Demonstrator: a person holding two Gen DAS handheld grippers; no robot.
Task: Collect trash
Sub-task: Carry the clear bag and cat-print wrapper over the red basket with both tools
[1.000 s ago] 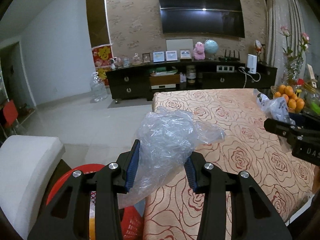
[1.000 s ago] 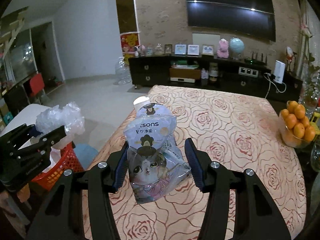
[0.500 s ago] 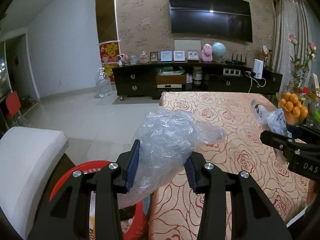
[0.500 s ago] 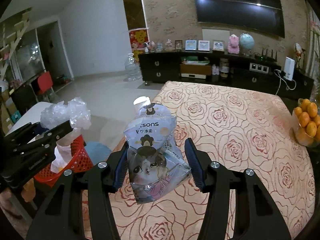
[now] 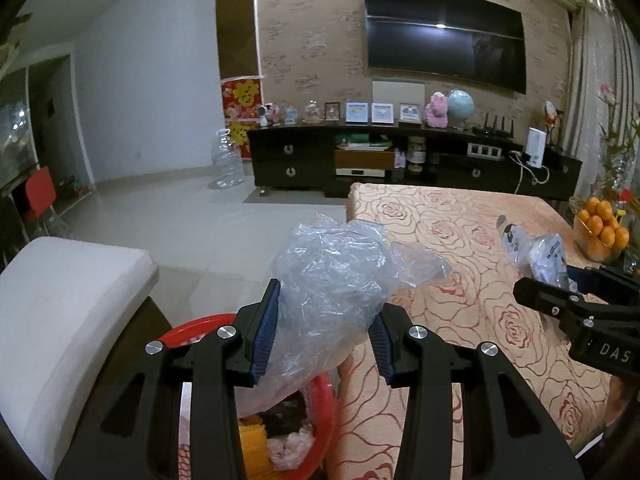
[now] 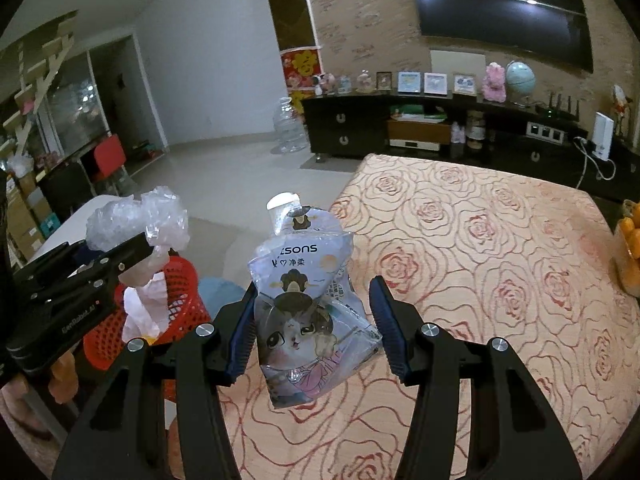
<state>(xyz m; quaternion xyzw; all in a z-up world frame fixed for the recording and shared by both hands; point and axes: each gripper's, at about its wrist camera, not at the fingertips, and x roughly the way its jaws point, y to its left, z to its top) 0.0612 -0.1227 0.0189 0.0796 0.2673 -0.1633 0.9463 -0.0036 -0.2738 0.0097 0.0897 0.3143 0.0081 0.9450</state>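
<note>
In the left wrist view my left gripper [image 5: 324, 308] is shut on a crumpled clear plastic bag [image 5: 332, 276], which bulges up between the blue pads. It hangs over the near rim of a red mesh basket [image 5: 192, 326] that holds paper and other scraps. In the right wrist view my right gripper [image 6: 312, 312] is shut on a printed pouch [image 6: 308, 280] with a cat picture, held upright above the table's left edge. The basket [image 6: 180, 288] stands on the floor to its left, with the left gripper [image 6: 140, 246] and plastic bag [image 6: 136, 220] above it.
The table [image 5: 460, 236] wears a rose-patterned cloth. A bowl of oranges [image 5: 600, 232] stands at its right edge. A white cushioned seat [image 5: 60, 300] is left of the basket. A dark TV cabinet [image 5: 400, 160] and a big water bottle [image 5: 226, 160] stand far back.
Both grippers have moved left, away from the table's middle and toward the red basket, which now shows more under the left gripper. Both grips are the same.
</note>
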